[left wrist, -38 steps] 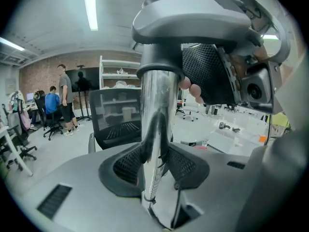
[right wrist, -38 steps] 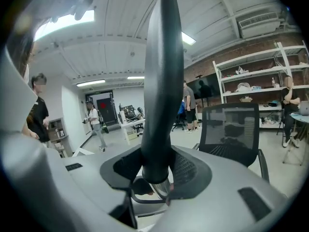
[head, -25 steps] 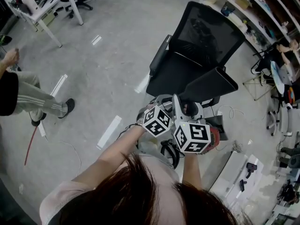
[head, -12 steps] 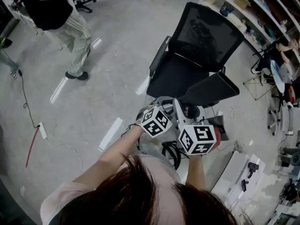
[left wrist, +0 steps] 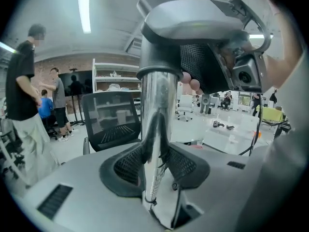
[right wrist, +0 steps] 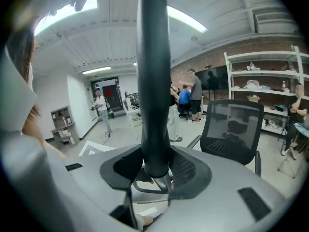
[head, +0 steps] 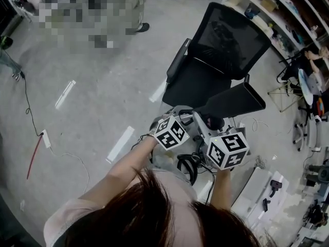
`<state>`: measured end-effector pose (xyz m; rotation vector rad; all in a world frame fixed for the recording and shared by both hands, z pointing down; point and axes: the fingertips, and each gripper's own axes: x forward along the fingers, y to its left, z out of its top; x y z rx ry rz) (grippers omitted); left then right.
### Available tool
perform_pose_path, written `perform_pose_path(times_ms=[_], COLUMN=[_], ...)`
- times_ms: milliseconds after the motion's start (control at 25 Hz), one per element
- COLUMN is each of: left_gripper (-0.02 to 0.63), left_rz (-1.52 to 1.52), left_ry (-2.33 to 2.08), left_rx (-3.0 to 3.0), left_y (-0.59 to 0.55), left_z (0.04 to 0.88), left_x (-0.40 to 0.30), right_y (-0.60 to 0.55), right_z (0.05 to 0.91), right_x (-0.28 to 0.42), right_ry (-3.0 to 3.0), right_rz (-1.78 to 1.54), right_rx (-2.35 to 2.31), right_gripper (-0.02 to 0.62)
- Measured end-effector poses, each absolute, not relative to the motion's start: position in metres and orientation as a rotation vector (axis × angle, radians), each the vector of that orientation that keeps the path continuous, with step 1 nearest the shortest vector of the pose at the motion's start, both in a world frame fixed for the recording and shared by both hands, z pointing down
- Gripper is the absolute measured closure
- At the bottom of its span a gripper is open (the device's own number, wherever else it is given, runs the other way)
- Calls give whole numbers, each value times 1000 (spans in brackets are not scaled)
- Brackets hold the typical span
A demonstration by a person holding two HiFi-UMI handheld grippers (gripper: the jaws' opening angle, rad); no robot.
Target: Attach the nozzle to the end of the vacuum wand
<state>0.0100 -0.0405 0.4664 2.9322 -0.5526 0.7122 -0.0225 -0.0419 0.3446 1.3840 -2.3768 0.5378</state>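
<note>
In the head view I hold both grippers close together in front of me. My left gripper (head: 186, 115) is shut on the shiny silver vacuum wand (head: 198, 123). In the left gripper view the wand (left wrist: 155, 124) rises between the black pads of that gripper (left wrist: 155, 167) towards the right gripper's grey body (left wrist: 203, 28). My right gripper (head: 212, 122) is shut on the black nozzle (head: 234, 101), whose wide flat end points away to the right. In the right gripper view the nozzle's dark tube (right wrist: 154, 81) stands between the right gripper's jaws (right wrist: 155, 172), with a silver ring just below it.
A black mesh office chair (head: 218, 50) stands directly behind the grippers. A cable (head: 25, 104) and a power strip (head: 46, 139) lie on the grey floor at the left. A white box (head: 259, 192) holding small tools sits at the lower right. Shelves (head: 280, 14) line the right side.
My right gripper has shifted right and slightly down, and the nozzle with it. The left gripper stayed put. A person in the background crossed from the left to the top.
</note>
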Motion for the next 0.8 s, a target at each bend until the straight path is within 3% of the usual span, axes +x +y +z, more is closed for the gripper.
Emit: perform_pose_path(times_ms=[480,800], left_gripper=[456,456], left_rz=[713,701], left_ry=[-671,-637], left_rx=[2901,2913], left_y=[-48,-46], left_z=[468,467], left_x=[10,11], right_y=[-53,-48], right_z=[347,347], right_x=[-20,-15], right_ry=[-2167,-2299], right_rz=[449,606], right_rx=[1765,1733], right_gripper=[410,410])
